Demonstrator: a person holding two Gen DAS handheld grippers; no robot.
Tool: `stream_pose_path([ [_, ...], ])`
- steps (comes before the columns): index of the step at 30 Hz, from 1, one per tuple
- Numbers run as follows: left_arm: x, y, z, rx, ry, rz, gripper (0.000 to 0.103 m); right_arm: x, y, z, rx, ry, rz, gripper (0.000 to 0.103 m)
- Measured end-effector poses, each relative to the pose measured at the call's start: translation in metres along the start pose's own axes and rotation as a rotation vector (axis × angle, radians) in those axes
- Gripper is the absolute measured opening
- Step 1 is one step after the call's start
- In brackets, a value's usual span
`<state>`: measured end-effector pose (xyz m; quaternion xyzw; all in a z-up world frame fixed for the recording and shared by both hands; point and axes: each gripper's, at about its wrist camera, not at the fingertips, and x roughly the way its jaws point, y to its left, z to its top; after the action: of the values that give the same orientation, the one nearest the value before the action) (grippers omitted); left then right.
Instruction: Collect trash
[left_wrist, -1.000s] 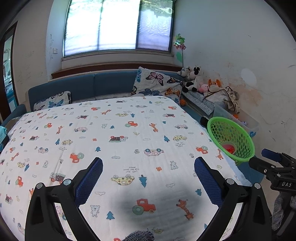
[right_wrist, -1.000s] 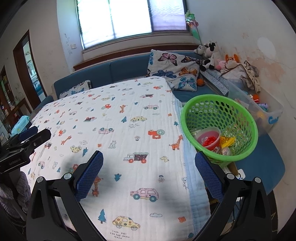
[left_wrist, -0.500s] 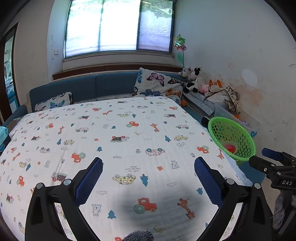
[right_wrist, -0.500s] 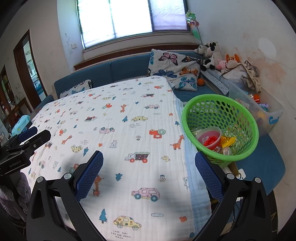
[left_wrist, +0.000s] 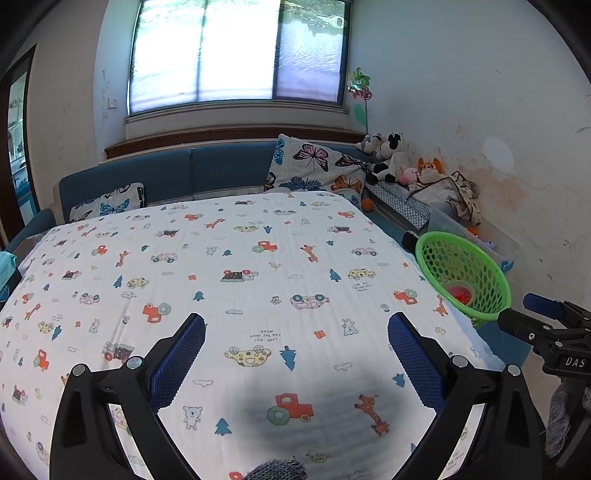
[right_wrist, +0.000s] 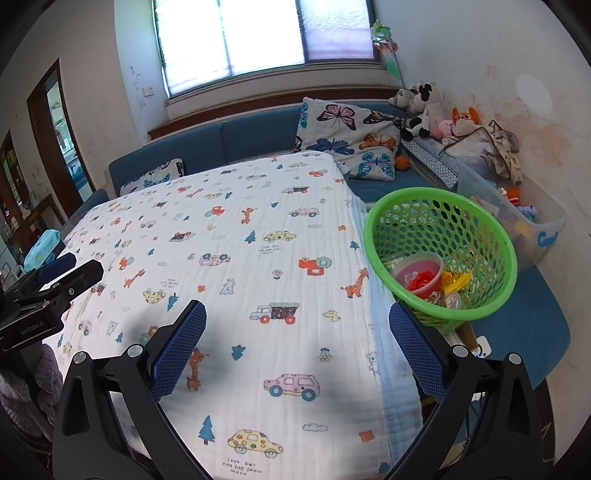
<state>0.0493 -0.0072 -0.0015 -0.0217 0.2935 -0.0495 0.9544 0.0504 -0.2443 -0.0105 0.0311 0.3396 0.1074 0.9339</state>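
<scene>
Okay, both my grippers, left (left_wrist: 295, 325) and right (right_wrist: 297, 314), hover with fingers released, empty. Trash, including a red cup (right_wrist: 419, 273), sits in the green basket (right_wrist: 491, 306) beyond the right fingers, so blanket (right_wrist: 258, 236) looks cleared.

White letters "DAS" stand on the black right gripper (left_wrist: 550, 325). "GenRobot.AI" stands on the black left gripper (right_wrist: 48, 295). "LOOK OUT FOR THE SNOW MOON" is printed on the white cartoon-print quilted blanket (right_wrist: 240, 466).
</scene>
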Motion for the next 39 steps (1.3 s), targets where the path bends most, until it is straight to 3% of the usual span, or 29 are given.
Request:
stream_pose_path([
  [39, 0.0046, 0.0000, -0.0053, -0.002, 0.010, 0.001, 0.096, 0.0053, 0.0005, -0.0002, 0.007, 0.016, 0.015, 0.098],
])
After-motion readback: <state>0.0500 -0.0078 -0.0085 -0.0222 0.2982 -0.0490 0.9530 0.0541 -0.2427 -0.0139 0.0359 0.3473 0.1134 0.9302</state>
